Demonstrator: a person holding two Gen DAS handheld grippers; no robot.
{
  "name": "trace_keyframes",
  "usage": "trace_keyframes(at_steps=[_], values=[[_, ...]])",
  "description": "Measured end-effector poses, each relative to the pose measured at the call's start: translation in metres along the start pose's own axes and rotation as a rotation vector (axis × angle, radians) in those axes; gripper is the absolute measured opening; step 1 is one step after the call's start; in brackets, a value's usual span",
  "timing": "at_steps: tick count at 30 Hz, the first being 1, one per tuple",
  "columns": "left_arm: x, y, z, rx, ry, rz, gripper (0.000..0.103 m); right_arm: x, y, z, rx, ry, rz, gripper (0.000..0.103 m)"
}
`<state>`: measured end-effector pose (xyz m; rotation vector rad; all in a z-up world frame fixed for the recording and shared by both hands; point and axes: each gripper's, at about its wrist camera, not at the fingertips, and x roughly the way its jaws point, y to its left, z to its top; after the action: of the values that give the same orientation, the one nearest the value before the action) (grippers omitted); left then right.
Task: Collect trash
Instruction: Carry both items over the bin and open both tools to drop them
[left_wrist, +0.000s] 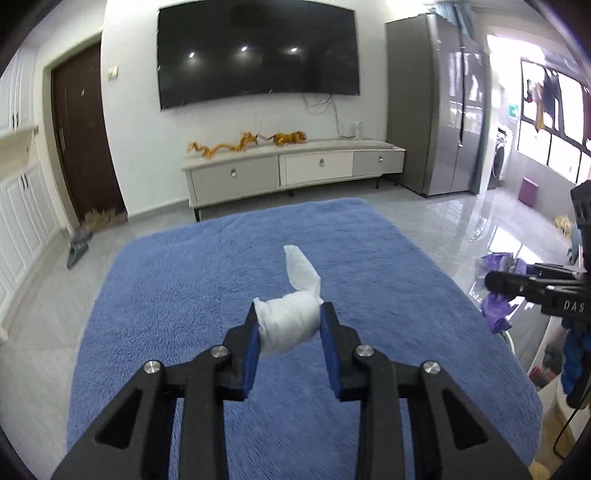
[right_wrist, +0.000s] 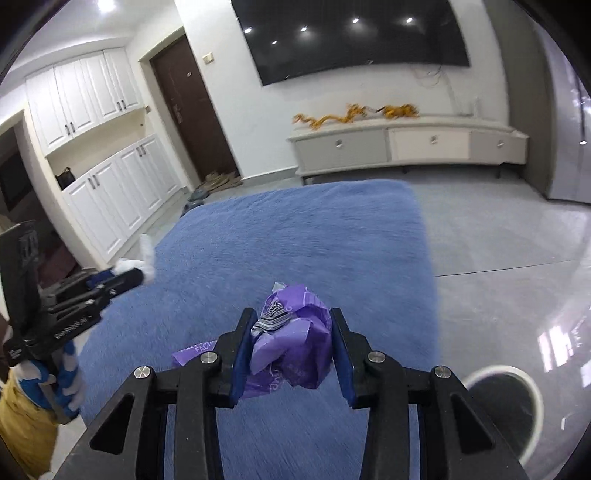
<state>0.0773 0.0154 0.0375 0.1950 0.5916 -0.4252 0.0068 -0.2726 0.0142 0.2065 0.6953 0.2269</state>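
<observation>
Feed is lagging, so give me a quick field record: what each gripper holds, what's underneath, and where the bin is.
left gripper: shut on white tissue
right gripper: shut on purple wrapper
underneath: blue rug, both pieces lifted off it
bin: round, white-rimmed, on the floor at lower right of the right wrist view
trash left on rug: none visible

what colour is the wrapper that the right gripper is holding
Purple with pale lettering: the crumpled wrapper pinched in the right gripper shows best in the right wrist view.
</observation>
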Motion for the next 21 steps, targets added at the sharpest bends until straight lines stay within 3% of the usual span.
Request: trace_keyframes(at_steps=[10, 21], values=[[-0.059, -0.058, 0.006, 0.129, -0.118, 0.043, 0.029, -0.062, -0.018, -0.044, 0.062, -0.050, -0.053, 0.037], [-0.066, -0.122, 0.013, 0.228, -0.145, -0.004, 0.029, -0.096, -0.043, -0.060, 0.093, -0.112, -0.098, 0.037]])
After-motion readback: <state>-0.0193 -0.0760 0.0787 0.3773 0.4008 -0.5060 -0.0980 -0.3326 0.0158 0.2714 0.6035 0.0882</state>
